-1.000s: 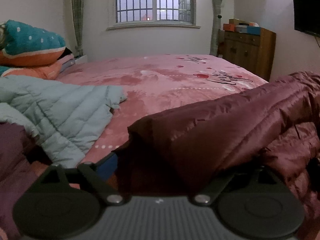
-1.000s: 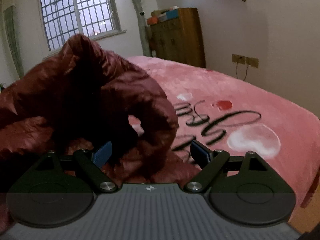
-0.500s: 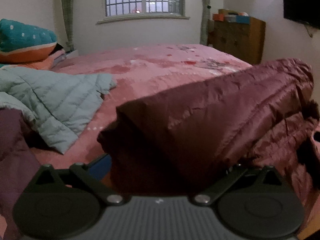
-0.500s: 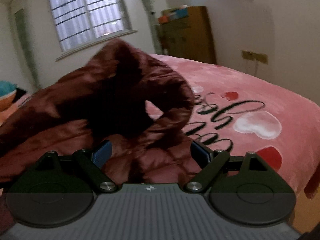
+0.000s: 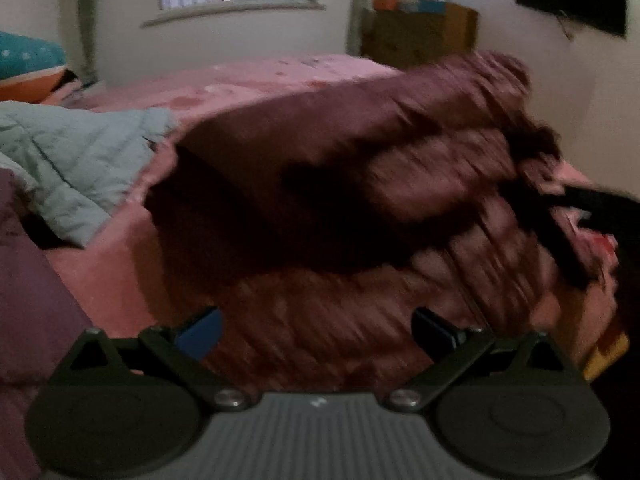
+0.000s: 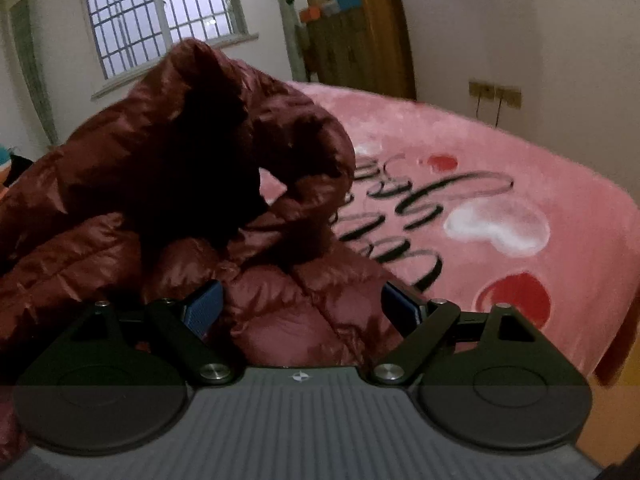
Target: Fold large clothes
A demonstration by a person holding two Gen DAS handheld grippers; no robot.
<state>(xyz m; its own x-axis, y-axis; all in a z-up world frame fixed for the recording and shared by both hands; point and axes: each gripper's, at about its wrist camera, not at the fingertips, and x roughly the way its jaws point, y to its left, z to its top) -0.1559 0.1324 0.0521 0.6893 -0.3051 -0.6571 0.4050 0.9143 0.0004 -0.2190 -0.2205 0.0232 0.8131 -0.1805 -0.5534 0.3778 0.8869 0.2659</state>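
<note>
The maroon puffer jacket [image 5: 360, 200], glossy and quilted in puffy ribs, is heaped on the plush pink bedspread [image 6: 500, 152], its length laid crosswise. The left gripper [image 5: 316, 332] and right gripper [image 6: 302, 310] are spread wide, nothing clamped.

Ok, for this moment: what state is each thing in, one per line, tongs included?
Maroon puffer jacket: partly folded, hood end bunched up, lying on the bed.
Light blue quilted jacket: unfolded, crumpled on the bed.
Pink blanket: spread flat over the bed.
Left tongs: open, jacket fabric between the pads, not pinched.
Right tongs: open, jacket fabric between the pads, not pinched.
</note>
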